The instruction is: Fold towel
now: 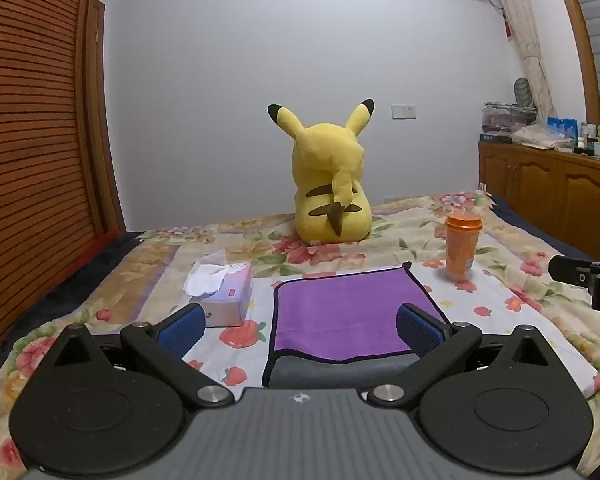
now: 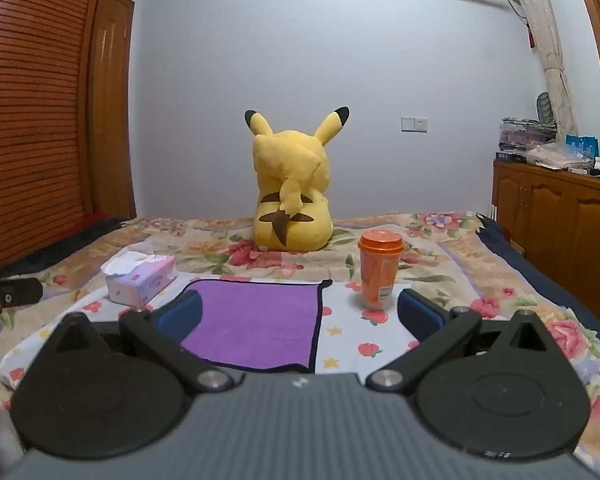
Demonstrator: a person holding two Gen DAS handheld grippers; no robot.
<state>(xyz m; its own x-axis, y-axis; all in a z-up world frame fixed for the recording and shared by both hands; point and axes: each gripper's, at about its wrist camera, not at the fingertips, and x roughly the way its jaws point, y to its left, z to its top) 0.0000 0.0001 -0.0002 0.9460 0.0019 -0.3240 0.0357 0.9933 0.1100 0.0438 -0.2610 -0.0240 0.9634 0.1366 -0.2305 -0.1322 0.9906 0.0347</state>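
Note:
A purple towel [image 1: 340, 312] with a dark hem lies on the flowered bed; its near edge is turned over and shows a grey underside [image 1: 340, 372]. It also shows in the right wrist view [image 2: 256, 324], lying flat. My left gripper [image 1: 300, 330] is open and empty, its blue pads [image 1: 182, 330] astride the towel's near part, just above it. My right gripper [image 2: 300, 316] is open and empty, above the towel's right edge. The right gripper's tip [image 1: 580, 280] shows at the far right of the left wrist view.
A tissue box [image 1: 224, 296] sits left of the towel. An orange cup [image 1: 462, 246] stands at its far right corner, close ahead of my right gripper [image 2: 380, 268]. A yellow plush toy [image 1: 328, 180] sits behind. A wooden cabinet [image 2: 560, 216] stands on the right, a slatted wardrobe [image 1: 32, 160] on the left.

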